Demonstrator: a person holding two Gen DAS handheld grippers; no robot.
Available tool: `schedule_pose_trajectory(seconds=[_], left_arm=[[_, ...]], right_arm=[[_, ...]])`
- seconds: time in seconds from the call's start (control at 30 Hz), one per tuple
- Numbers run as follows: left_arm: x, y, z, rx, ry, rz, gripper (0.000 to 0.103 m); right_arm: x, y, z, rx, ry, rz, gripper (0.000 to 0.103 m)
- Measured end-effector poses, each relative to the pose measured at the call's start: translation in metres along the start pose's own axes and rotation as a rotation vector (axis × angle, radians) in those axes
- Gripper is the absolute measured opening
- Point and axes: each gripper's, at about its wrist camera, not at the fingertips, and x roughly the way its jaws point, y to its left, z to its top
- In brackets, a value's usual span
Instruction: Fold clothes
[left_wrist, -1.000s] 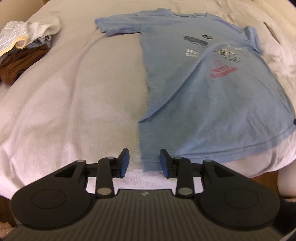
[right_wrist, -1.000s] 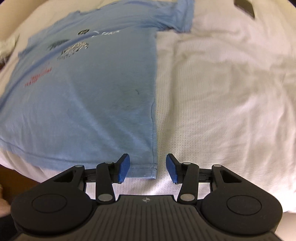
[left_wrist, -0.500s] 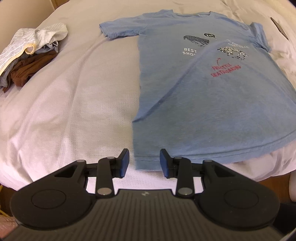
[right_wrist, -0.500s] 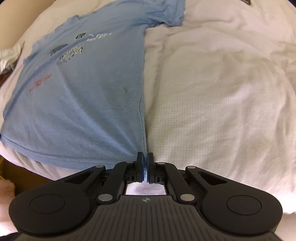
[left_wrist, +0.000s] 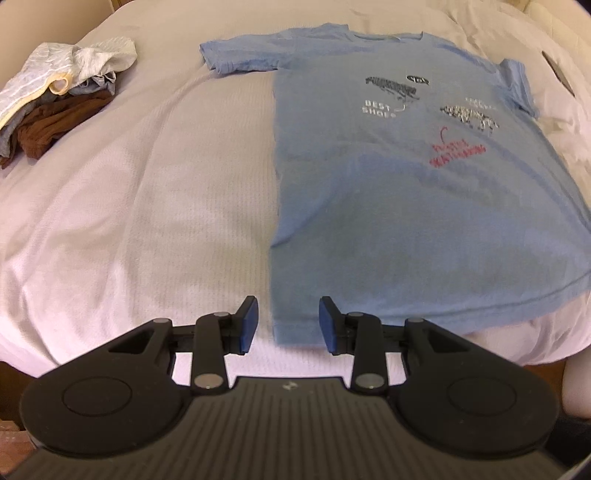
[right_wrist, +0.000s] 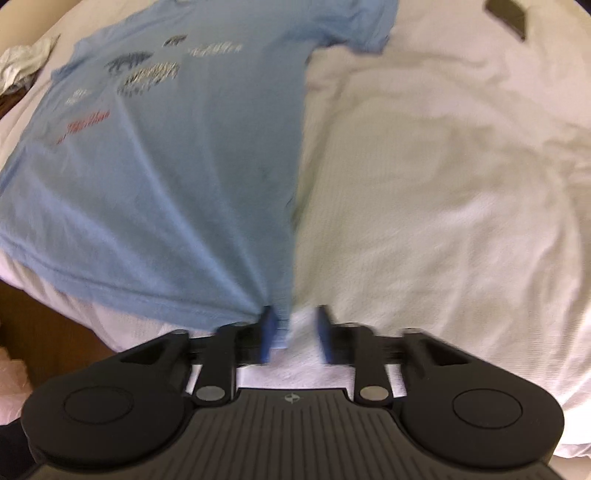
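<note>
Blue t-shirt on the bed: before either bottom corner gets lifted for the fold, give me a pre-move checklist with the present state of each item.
1. Blue t-shirt spread flat, print up: ok.
2. Left tongs straddle the shirt's bottom corner, pads apart and off the cloth: ok for closing.
3. Right tongs gripping the other bottom corner: not ok; the jaws are opening, the corner lies against one pad only, not pinched.
4. Cloth near the right corner smooth: not ok, creases fan out from it.
5. Clothes pile clear of the shirt: ok.
6. Dark flat object near the sleeve, out of the fold path: cannot tell.
</note>
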Motion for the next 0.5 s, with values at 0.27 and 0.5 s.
schedule_pose_trajectory(seconds=[0.27,0.5], left_arm=[[0.022,0.007,-0.012,-0.011,0.145,-0.030,0.024],[-0.026,0.013,-0.010,-0.004,0.107,-0.028,0.026]], right_arm=[[-0.016,0.025,0.020,-0.033,-0.086,-0.042,0.032],[-0.025,0.065,0.034,-0.021,-0.111,-0.022,0.036]])
